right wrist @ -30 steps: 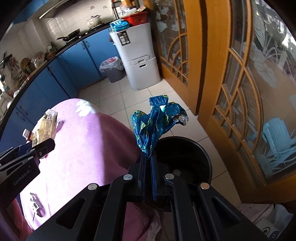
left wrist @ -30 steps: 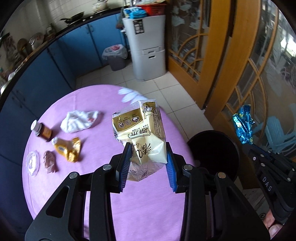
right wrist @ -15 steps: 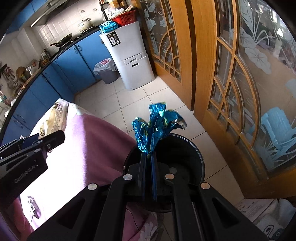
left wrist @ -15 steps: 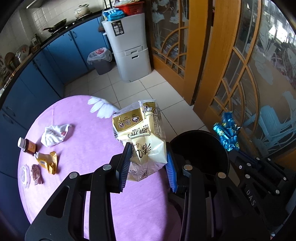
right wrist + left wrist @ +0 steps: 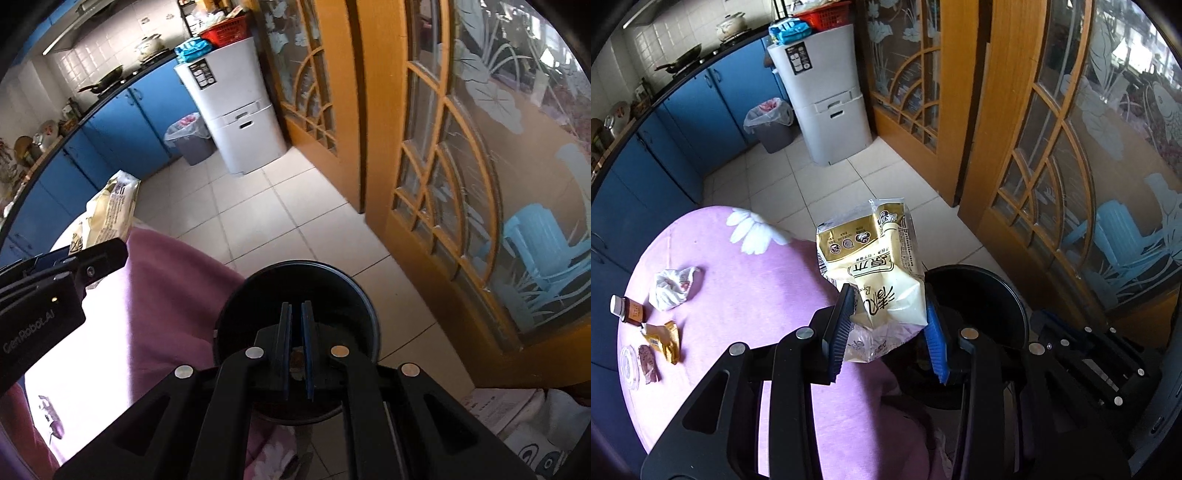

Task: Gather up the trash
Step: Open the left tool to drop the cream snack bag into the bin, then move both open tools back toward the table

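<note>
My left gripper [image 5: 886, 295] is shut on a yellow and gold snack bag [image 5: 873, 266] and holds it above the edge of the round purple table [image 5: 750, 295], next to a black trash bin [image 5: 982, 291]. My right gripper [image 5: 296, 306] hangs right over the same bin [image 5: 236, 314]; its jaws stand a narrow gap apart with nothing between them. The blue wrapper is out of sight. The left gripper and its bag [image 5: 107, 210] show at the left of the right wrist view.
On the table lie a crumpled white tissue [image 5: 674, 288], a small brown bottle [image 5: 628, 312], a gold wrapper [image 5: 665, 338], a brown scrap [image 5: 648, 363] and a clear lid [image 5: 628, 367]. Wooden glass doors [image 5: 1052, 147] stand right. A grey bin [image 5: 772, 125] and white cabinet [image 5: 827, 96] stand behind.
My right gripper has let go of the blue wrapper over the black bin; the wrapper is gone from view. My left gripper has carried the yellow bag closer to the bin.
</note>
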A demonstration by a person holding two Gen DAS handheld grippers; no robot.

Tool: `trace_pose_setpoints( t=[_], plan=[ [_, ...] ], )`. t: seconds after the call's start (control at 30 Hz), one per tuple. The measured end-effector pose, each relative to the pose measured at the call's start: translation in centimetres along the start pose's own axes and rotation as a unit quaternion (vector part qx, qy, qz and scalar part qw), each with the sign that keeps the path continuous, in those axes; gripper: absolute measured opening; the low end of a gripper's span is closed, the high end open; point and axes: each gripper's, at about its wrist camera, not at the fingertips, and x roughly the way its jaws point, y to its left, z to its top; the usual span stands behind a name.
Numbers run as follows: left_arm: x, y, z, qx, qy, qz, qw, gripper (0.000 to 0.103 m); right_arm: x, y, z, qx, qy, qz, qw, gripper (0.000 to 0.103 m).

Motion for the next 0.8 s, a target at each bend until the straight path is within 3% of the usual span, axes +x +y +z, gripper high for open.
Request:
trace_pose_setpoints(
  t=[0.03,0.07,0.2,0.27,0.33,0.37,0.4,0.43,0.47,0.8],
  plan=[
    [0.1,-0.1,0.0,0.0,0.0,0.0,1.0,0.054,0.0,-0.3,0.0,0.001,-0.001,-0.005,1.0,0.007],
    [0.1,-0.1,0.0,-0.001,-0.002,0.0,1.0,0.057,0.1,-0.4,0.0,0.002,-0.002,-0.007,1.0,0.007],
    [0.5,-0.4,0.1,0.003,0.002,0.0,1.0,0.065,0.2,-1.2,0.1,0.012,-0.002,-0.017,1.0,0.007],
    [0.5,-0.1,0.1,-0.002,0.003,0.003,1.0,0.086,0.3,-1.4,0.2,0.015,-0.002,-0.017,1.0,0.007],
    [0.4,0.2,0.1,-0.008,-0.002,0.001,1.0,0.091,0.3,-1.4,0.3,0.017,-0.002,-0.017,1.0,0.007],
    [0.3,0.4,0.0,-0.007,-0.004,0.007,0.9999,0.092,0.3,-1.4,0.3,0.018,-0.001,-0.018,1.0,0.014],
    [0.2,0.7,0.0,-0.008,-0.004,0.014,0.9999,0.092,0.3,-1.3,0.3,0.018,-0.001,-0.017,1.0,0.028],
    [0.2,1.1,-0.1,-0.011,-0.002,0.016,0.9998,0.092,0.3,-1.1,0.4,0.019,-0.003,-0.009,1.0,0.079],
    [0.1,1.5,-0.2,-0.015,0.001,0.016,0.9998,0.092,0.0,-1.0,0.4,0.021,-0.014,0.009,1.0,0.096],
    [-2.8,9.7,-4.4,-0.078,0.007,0.069,0.9945,0.093,-1.1,4.9,-0.4,-0.028,-0.014,0.045,0.998,0.096]
  ],
)
